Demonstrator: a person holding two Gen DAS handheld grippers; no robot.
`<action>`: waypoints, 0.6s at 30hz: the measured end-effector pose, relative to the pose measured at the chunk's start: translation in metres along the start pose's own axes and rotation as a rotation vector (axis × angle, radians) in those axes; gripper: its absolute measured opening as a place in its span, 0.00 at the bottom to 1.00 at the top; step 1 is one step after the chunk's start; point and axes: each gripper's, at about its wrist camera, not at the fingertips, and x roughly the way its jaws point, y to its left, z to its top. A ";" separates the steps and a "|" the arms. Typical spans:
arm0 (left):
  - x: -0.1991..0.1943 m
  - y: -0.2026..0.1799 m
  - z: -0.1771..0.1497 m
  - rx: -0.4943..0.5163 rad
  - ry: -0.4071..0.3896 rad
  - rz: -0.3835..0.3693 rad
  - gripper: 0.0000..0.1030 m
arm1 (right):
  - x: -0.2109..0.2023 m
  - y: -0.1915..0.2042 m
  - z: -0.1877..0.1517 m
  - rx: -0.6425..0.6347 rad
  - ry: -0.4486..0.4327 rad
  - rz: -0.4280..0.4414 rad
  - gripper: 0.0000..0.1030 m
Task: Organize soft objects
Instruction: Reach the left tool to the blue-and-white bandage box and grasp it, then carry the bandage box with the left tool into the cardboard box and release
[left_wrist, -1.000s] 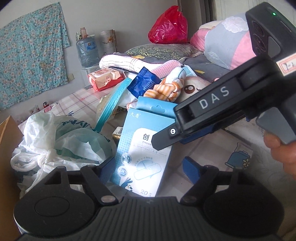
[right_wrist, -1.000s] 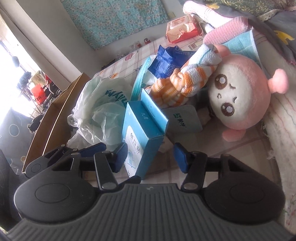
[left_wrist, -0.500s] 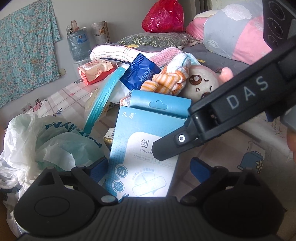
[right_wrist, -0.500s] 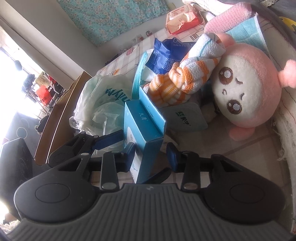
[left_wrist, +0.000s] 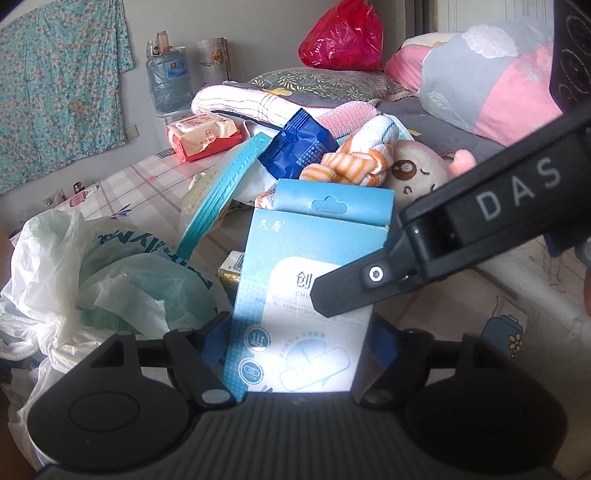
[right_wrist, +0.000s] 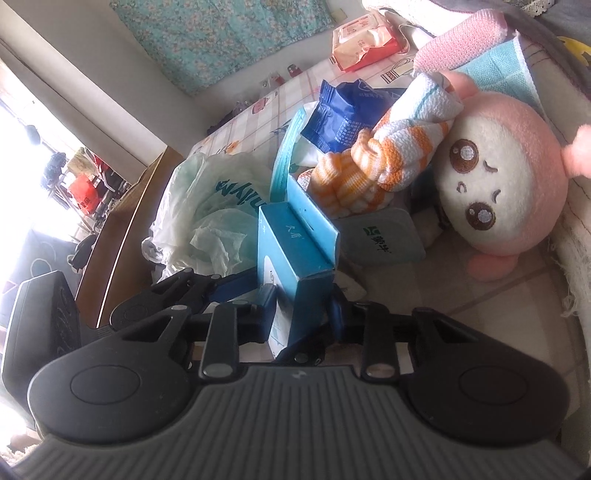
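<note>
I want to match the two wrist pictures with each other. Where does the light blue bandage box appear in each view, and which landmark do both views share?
Left wrist view: the light blue bandage box stands at lower centre, front face to the camera, between the left gripper's fingers.
Right wrist view: the box is at centre, seen edge-on, inside the closing right gripper.
Shared landmark: the pink plush doll, right of the box.

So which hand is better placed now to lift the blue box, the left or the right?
Probably the right. The right tongs are closing across the narrow sides of the blue bandage box, the pads about touching. The left tongs are closing too but straddle its wide face, and a small gap shows on one side.
</note>
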 end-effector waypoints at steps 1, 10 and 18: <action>-0.003 -0.001 0.000 0.003 -0.005 0.003 0.76 | -0.002 0.001 0.000 0.000 -0.005 -0.001 0.27; -0.051 -0.008 0.009 0.005 -0.105 0.039 0.75 | -0.037 0.023 -0.008 -0.042 -0.080 0.025 0.27; -0.111 0.012 0.036 -0.025 -0.200 0.167 0.73 | -0.065 0.075 0.011 -0.173 -0.138 0.142 0.25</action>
